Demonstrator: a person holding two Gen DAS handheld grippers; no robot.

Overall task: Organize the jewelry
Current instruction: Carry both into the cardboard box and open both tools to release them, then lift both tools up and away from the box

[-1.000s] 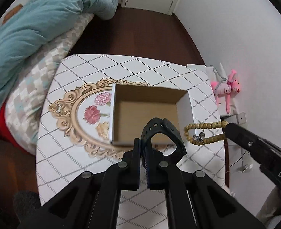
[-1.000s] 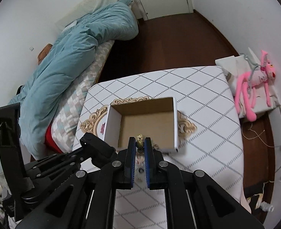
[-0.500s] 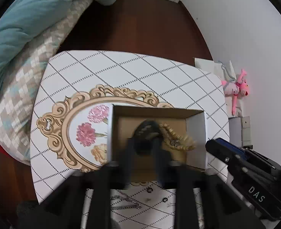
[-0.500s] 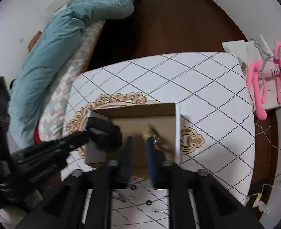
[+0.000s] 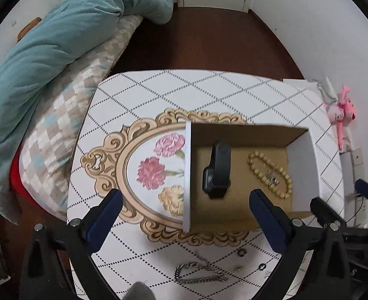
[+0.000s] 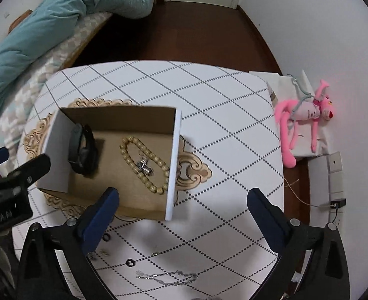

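Both grippers, left and right, hang spread and empty above the box. The watch and bead bracelet lie inside (drop-off looks finished). Next: reach near for the silver chain.

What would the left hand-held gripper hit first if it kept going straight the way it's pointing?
Probably the cardboard box: the open left hand-held gripper straddles its left wall, with the black watch just inside. Depth is uncertain in this fisheye view.
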